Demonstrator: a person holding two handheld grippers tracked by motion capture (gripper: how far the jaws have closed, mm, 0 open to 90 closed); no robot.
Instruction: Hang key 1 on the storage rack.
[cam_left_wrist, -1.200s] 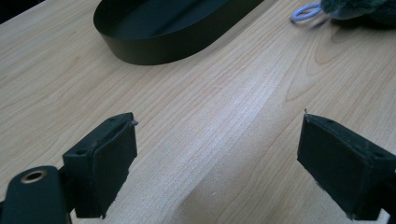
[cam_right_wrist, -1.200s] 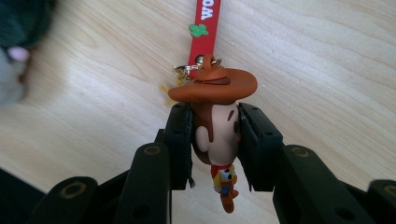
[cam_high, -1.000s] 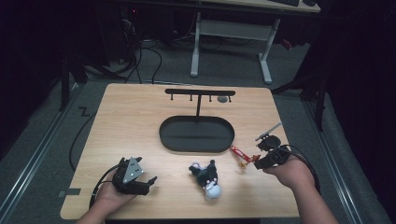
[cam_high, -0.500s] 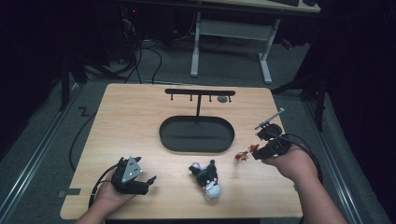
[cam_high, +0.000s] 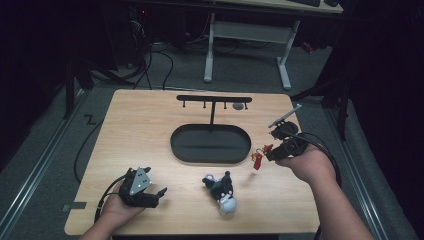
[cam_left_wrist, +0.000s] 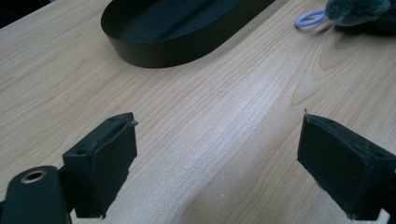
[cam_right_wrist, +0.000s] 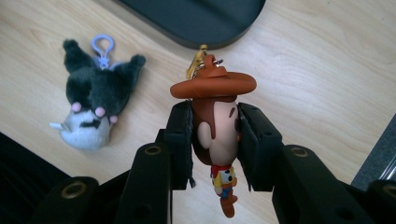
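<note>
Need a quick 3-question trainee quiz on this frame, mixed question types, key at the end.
1. True or false: the right gripper is clamped on the cowboy keychain's head.
2. The left gripper's jaws are: A) open, holding nothing B) shut on the plush keychain C) inside the black tray.
3. What does the hook stand rise from?

Key: 1 true. 2 A. 3 The black tray, at its far edge.

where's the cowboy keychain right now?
High view: the cowboy keychain hangs clamped by its head in the right gripper, lifted above the table, right of the black oval tray.
</note>
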